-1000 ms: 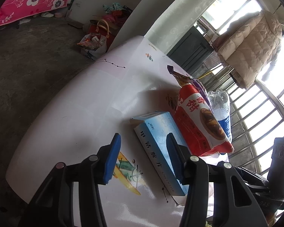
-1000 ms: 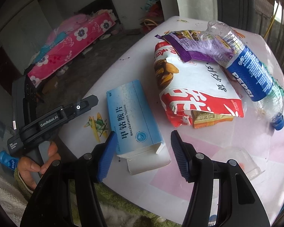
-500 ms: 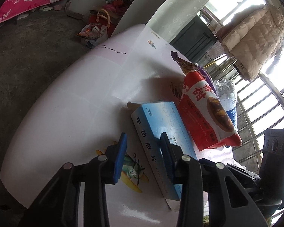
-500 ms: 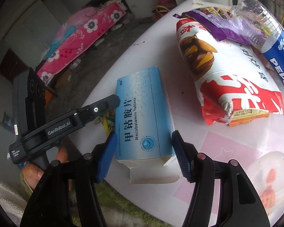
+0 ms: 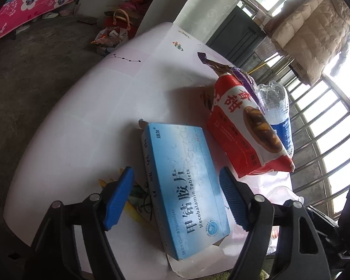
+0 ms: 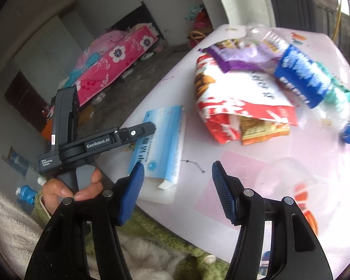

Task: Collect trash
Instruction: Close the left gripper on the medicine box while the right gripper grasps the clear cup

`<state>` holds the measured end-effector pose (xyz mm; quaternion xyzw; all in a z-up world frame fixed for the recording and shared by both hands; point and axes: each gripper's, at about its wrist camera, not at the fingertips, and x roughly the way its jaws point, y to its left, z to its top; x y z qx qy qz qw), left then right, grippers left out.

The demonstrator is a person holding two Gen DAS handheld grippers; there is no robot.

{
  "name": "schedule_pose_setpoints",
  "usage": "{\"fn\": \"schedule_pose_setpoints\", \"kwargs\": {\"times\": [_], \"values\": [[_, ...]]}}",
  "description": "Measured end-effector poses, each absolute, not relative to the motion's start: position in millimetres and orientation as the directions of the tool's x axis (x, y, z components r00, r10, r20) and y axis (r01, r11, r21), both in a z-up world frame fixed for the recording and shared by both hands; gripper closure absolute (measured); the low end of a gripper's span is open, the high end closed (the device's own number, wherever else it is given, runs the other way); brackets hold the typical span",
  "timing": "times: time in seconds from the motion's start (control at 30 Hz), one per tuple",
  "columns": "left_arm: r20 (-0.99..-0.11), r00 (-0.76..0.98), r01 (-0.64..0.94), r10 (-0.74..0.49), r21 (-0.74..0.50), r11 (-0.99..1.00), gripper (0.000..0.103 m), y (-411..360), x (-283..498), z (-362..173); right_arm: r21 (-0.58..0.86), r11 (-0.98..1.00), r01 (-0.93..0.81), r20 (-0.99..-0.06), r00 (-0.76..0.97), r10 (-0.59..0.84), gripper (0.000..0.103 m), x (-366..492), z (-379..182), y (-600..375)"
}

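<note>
Trash clusters at the white table's (image 5: pixel 77 116) right: your left gripper (image 5: pixel 176 198) is opening astride the blue medicine box (image 5: pixel 186 182) at the near edge, pads clear. Your right gripper (image 6: pixel 176 191) gapes empty. Left tabletop lies open.

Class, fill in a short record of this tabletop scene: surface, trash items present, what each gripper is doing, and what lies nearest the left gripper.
surface: white table
trash items: blue tablet box; red snack bag; purple wrapper; Pepsi bottle
left gripper: jaws opening, straddling the box, pads not pressing it
right gripper: open, nothing between its pads
nearest left gripper: blue tablet box, lying flat with an end flap open
</note>
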<state>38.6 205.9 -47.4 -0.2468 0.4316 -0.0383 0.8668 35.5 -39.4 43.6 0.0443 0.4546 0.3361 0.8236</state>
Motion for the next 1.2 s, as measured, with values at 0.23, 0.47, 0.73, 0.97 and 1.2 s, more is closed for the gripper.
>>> {"fn": "schedule_pose_setpoints", "kwargs": {"times": [0.23, 0.47, 0.73, 0.97, 1.2], "values": [[-0.794, 0.577, -0.138, -0.194, -0.328, 0.935, 0.015, 176.7, 56.1, -50.3, 0.328, 0.903, -0.279, -0.73, 0.531, 0.43, 0.045, 27.8, 43.3, -138.4], [-0.829, 0.54, -0.118, -0.142, -0.242, 0.963, 0.013, 155.2, 70.4, -59.0, 0.308, 0.931, -0.198, -0.774, 0.517, 0.366, 0.047, 35.1, 11.3, -153.2], [-0.852, 0.523, -0.097, -0.001, -0.061, 0.993, 0.012, 135.7, 81.0, -67.0, 0.287, 0.928, -0.238, -0.796, 0.479, 0.37, 0.064, 60.3, -19.8, -146.2], [-0.857, 0.514, -0.113, 0.036, -0.026, 0.993, 0.018, 141.3, 83.1, -67.9, 0.352, 0.901, -0.253, -0.772, 0.465, 0.432, 0.091, 67.2, -26.9, -150.3], [-0.857, 0.514, -0.106, 0.028, -0.031, 0.994, 0.028, 147.8, 76.1, -64.8, 0.373, 0.889, -0.266, -0.735, 0.5, 0.458, 0.098, 52.6, -16.7, -160.6]]}}
